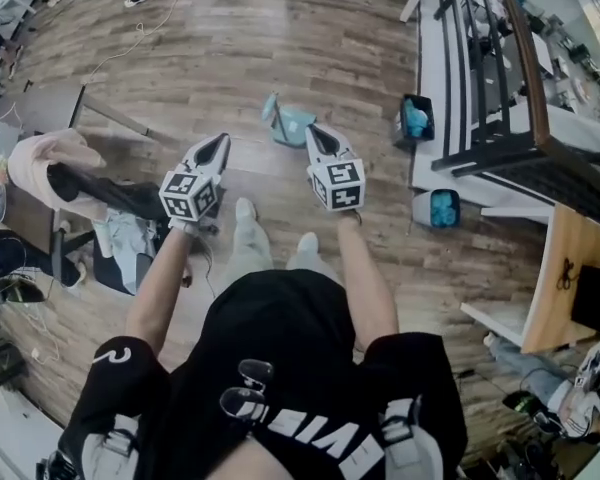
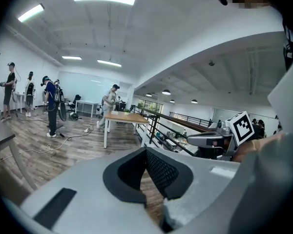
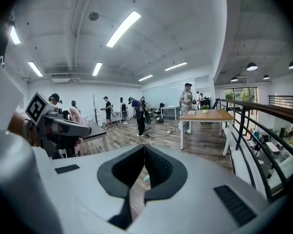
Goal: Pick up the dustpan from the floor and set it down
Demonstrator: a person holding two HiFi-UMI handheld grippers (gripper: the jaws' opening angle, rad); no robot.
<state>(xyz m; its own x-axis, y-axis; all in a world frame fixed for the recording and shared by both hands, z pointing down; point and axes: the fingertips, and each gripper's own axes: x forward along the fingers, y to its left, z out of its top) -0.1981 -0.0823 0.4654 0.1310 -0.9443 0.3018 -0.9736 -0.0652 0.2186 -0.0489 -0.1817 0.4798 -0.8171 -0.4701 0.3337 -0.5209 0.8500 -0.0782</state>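
The dustpan [image 1: 290, 123], light blue with an upright handle, stands on the wooden floor just ahead of both grippers. My left gripper [image 1: 220, 144] is held out below and left of it, jaws shut with nothing between them. My right gripper [image 1: 313, 131] is close to the dustpan's right side, also shut and empty. In the left gripper view the black pads [image 2: 158, 172] meet at the tip, and the right gripper [image 2: 210, 140] shows at the right. A pale blue bit of the dustpan [image 3: 146, 178] shows through the gap below the closed tips in the right gripper view.
A black railing [image 1: 500, 118] and white ledge run along the right, with two bins holding teal stuff [image 1: 416, 118] [image 1: 443, 208] beside it. Clothes are piled on a chair [image 1: 50, 163] at the left. A wooden table [image 3: 205, 115] and several people stand farther off.
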